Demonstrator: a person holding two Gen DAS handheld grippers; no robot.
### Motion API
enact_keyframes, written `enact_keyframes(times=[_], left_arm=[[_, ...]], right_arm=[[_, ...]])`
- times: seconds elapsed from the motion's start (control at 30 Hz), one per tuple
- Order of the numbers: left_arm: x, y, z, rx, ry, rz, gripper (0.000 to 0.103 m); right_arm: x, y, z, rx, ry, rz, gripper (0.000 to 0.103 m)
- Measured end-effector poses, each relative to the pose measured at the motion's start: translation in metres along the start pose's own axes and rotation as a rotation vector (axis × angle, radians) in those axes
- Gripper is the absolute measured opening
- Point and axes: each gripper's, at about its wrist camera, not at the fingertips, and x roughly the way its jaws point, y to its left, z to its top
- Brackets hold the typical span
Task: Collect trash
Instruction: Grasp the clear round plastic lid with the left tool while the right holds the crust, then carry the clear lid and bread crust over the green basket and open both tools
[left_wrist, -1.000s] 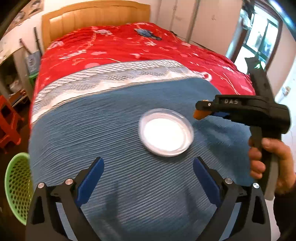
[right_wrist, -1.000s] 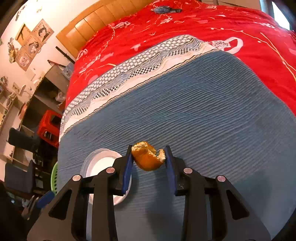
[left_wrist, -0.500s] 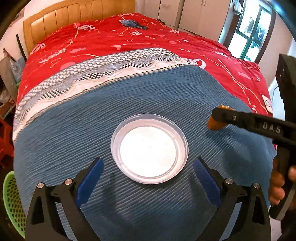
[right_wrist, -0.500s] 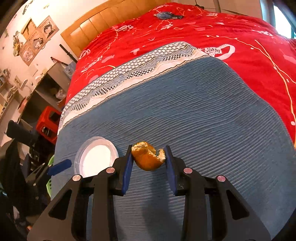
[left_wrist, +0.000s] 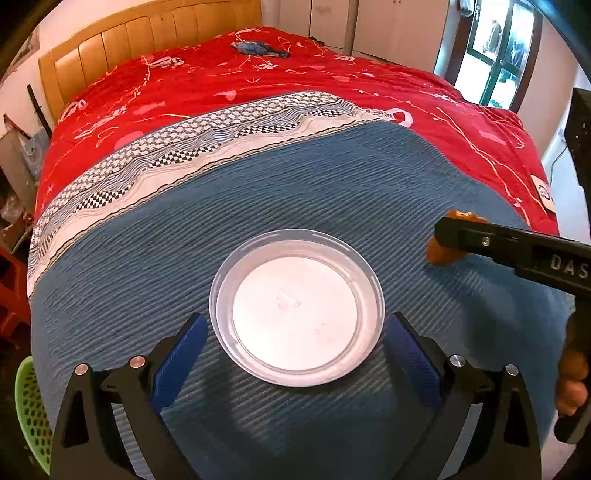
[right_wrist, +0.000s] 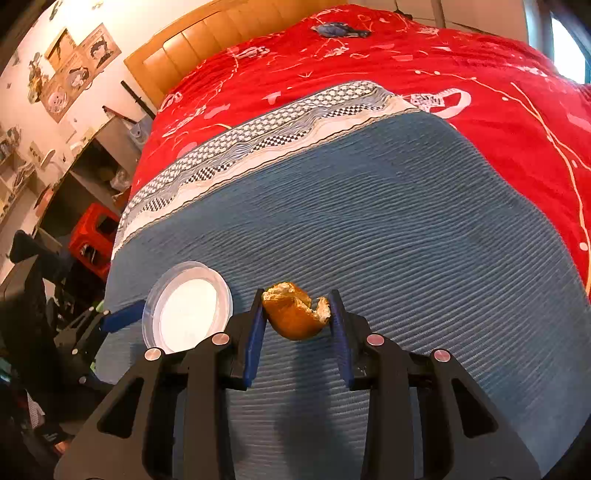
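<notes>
My right gripper (right_wrist: 297, 314) pinches a torn bread piece (right_wrist: 293, 310). My left gripper (left_wrist: 293, 341) gapes wide, the plastic dish (left_wrist: 295, 310) lying just ahead between its fingers, left of the bread.

Two claws: the left claw (left_wrist: 295, 354) and the right claw (right_wrist: 297, 325). One plate (left_wrist: 295, 308), at the bed's foot edge. One peel (right_wrist: 293, 310), a single torn orange piece. One bed (left_wrist: 332, 192), with one blue blanket (left_wrist: 147, 258) and one red quilt (left_wrist: 258, 81). One blue cloth (left_wrist: 260, 48) near the head edge. One green basket (left_wrist: 29, 410) and one red stool (right_wrist: 92, 236) by the bed's left edge.
</notes>
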Motion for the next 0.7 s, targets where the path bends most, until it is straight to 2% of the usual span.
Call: enact_keyframes(times=[0.1,0.13,0.37,0.7], left_arm=[[0.002,-0.002,0.000,0.014,-0.005,0.013,0.093],[0.002,-0.003,-0.001,0.022,-0.006,0.019,0.088],[-0.011,0.000,-0.004,0.001,-0.049,0.017,0.087],[-0.075,0.024,-0.014,-0.077,-0.173,0.047,0.087]], right_arm=[[0.000,0.001,-0.001,-0.007,0.001,-0.004,0.034],[0.000,0.001,-0.001,-0.009,0.002,-0.006,0.034],[-0.005,0.007,-0.004,-0.042,-0.009,-0.022,0.034],[-0.016,0.038,-0.011,-0.114,-0.027,-0.001,0.034]])
